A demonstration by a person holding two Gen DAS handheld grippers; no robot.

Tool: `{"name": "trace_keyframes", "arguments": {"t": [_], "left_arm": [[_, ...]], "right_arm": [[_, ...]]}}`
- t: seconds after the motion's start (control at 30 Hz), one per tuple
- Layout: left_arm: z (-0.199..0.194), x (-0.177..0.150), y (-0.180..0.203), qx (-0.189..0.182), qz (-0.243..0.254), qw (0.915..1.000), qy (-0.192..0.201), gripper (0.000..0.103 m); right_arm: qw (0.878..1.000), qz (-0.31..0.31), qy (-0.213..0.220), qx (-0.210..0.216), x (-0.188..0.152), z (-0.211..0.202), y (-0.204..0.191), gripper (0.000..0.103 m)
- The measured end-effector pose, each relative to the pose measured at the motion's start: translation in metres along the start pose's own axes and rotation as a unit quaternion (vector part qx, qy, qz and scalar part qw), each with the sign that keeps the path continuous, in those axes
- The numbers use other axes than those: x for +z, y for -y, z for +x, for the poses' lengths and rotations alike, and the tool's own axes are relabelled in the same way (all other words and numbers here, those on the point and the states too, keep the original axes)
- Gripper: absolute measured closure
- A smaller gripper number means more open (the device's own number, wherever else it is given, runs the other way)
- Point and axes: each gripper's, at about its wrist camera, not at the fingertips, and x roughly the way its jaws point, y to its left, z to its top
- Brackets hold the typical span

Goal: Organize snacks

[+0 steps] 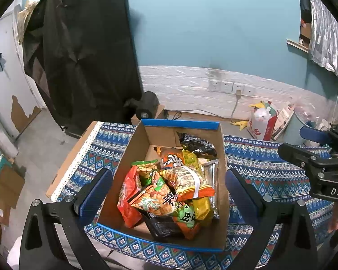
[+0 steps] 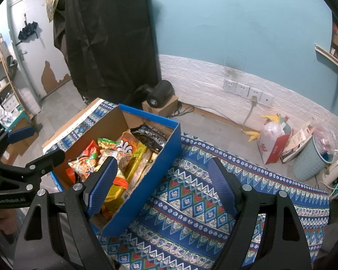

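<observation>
Hovering over the box [image 1: 133,164] of snacks [image 1: 169,189], the left gripper [image 1: 169,193] gapes wide and empty — the right gripper [image 2: 162,184] likewise, above the cloth [image 2: 191,202].

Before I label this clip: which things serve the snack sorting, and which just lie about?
For the job:
blue-sided cardboard box
colourful snack packets
left gripper
right gripper

Lying about:
patterned blue tablecloth
teal woven bin
banana peel

Your box [image 1: 222,164] sits on the table [image 1: 270,164], and the snack packets [image 1: 169,186] lie piled inside it. Your left claw [image 1: 169,193] hangs over the box, one finger on either side of it. Your right claw [image 2: 162,186] is to the right of the box, above the table.
</observation>
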Motion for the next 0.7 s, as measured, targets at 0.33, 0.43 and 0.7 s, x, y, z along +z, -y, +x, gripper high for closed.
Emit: {"name": "trace_keyframes", "arguments": {"t": [0.33, 0.43, 0.7], "left_arm": [[0.0007, -0.0009, -0.0012, -0.004, -0.007, 1.0, -0.003, 0.002], [0.0007, -0.0017, -0.0013, -0.006, -0.009, 0.9999, -0.005, 0.002], [0.0012, -0.0025, -0.001, -0.011, -0.013, 0.9998, -0.01, 0.002]], "right_arm": [[1.0, 0.0, 0.0, -0.001, 0.0, -0.0001, 0.0002, 0.022], [1.0, -0.001, -0.001, -0.001, -0.0009, 0.0, 0.0008, 0.022], [1.0, -0.003, -0.002, -0.001, -0.0014, 0.0007, 0.0034, 0.022]]}}
